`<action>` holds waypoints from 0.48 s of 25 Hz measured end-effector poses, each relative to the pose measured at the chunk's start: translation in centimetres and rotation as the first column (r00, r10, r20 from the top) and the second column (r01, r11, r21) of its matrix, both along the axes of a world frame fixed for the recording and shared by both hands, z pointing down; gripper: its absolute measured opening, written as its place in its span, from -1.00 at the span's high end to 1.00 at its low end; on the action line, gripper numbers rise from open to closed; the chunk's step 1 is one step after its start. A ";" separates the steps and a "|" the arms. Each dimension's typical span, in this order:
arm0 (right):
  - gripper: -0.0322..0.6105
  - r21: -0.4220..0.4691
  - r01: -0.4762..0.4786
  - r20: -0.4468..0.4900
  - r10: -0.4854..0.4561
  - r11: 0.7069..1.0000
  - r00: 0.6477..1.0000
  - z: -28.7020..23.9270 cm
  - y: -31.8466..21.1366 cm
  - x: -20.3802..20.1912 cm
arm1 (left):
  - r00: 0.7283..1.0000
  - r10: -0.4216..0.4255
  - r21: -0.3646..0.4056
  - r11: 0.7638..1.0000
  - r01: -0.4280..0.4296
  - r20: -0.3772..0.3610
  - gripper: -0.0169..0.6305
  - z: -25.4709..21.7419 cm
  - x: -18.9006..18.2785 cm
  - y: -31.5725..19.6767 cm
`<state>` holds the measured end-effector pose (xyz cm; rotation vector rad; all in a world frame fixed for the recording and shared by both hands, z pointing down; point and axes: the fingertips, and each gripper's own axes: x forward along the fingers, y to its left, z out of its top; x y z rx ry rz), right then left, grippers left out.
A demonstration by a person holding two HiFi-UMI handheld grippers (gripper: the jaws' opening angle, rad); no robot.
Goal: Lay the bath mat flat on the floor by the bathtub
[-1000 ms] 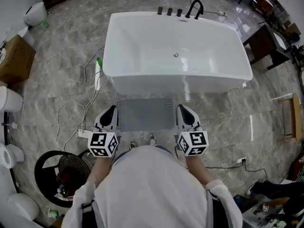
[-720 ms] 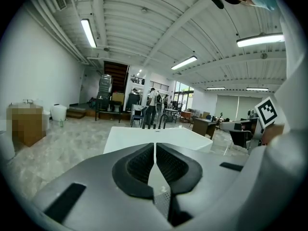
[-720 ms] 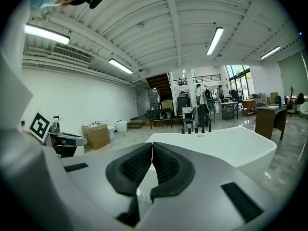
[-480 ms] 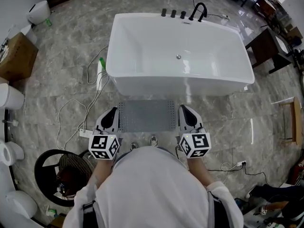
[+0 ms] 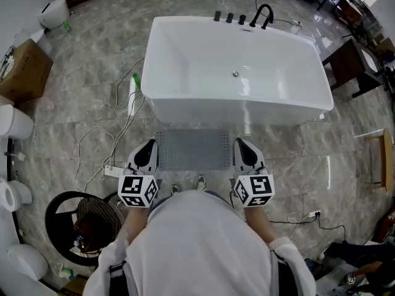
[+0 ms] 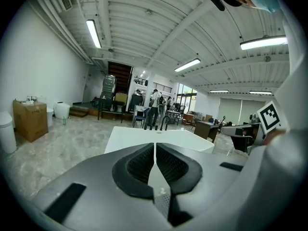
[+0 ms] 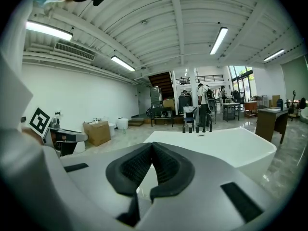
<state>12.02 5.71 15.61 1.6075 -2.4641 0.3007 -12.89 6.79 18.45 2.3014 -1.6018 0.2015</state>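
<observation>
The grey perforated bath mat (image 5: 193,150) is not down yet: it is stretched between the two grippers at the person's 12 o'clock, its broad face turned up toward the head camera, just short of the near wall of the white bathtub (image 5: 237,113) and above the marble floor (image 5: 80,116). The left gripper (image 5: 150,143) has its jaws pressed together on the mat's left edge. Its own view shows the dark ribbed pads meeting at their tips, with a pale strip of dotted mat (image 6: 162,201) caught between them lower down. The right gripper (image 5: 239,142) is closed the same way on the mat's right edge. Its own view shows the pads touching at the tips with a pale sliver between them below, though no dot pattern can be made out there. Both grippers point toward the tub, only slightly downward, with their marker cubes nearest the person. The toes of the person's shoes (image 5: 197,181) show at 6 o'clock from the mat. A black faucet (image 5: 262,14) stands on the tub's far rim at 12 o'clock. Loose white cables (image 5: 92,159) trail over the floor at 9 o'clock, and a cardboard box (image 5: 24,69) sits at 10 o'clock.
</observation>
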 end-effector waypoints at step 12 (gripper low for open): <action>0.81 -0.002 0.004 0.000 -0.004 1.000 1.000 0.2 0.4 0.2 | 1.000 0.005 0.000 1.000 -0.005 -0.007 0.82 -0.3 0.7 0.5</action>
